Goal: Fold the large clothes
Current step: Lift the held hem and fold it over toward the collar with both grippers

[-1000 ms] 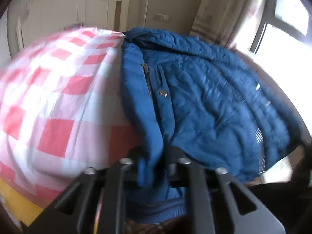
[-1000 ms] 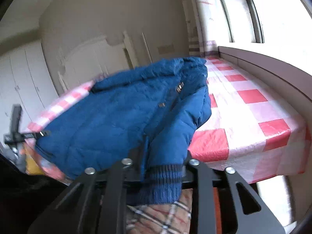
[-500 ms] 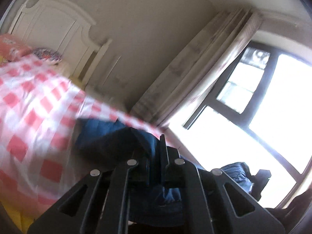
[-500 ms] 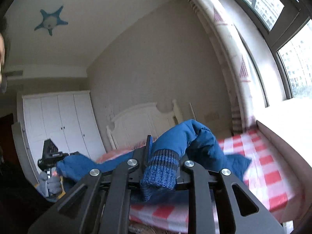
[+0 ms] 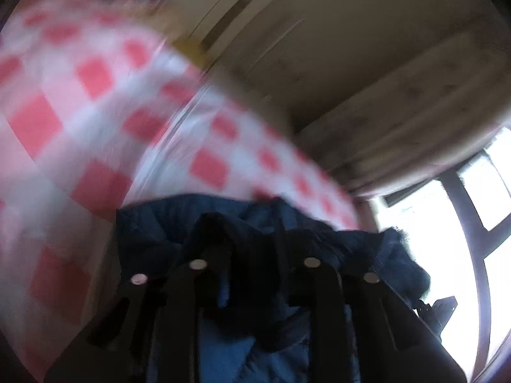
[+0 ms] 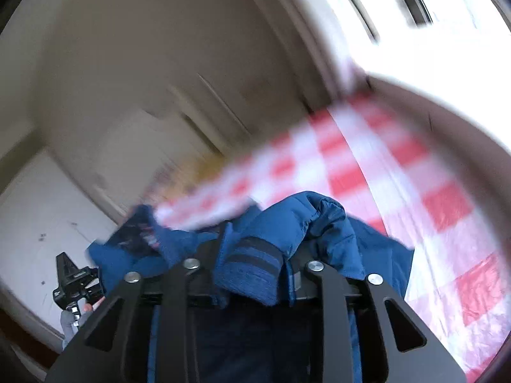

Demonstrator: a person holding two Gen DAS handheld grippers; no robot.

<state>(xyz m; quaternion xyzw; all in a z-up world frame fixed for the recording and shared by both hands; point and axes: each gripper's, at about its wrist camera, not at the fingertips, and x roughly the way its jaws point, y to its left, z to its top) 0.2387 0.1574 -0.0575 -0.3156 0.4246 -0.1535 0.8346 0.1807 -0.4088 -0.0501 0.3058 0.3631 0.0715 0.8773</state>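
Observation:
A blue quilted jacket with ribbed knit cuffs hangs between my two grippers above the bed. My right gripper is shut on a sleeve end, its striped cuff draped over the jaws. My left gripper is shut on dark, backlit jacket fabric that bunches over its fingers. Each gripper shows in the other's view: the left at lower left, the right at lower right. Both views are motion-blurred.
The bed with a red-and-white checked cover lies beyond the jacket. A white headboard and wall stand behind it. A bright window is to the right, with a curtain beside it.
Both grippers have lifted the jacket off the bed and swung it. The views tipped up toward wall and ceiling, then back down toward the bed, with the jacket still gripped.

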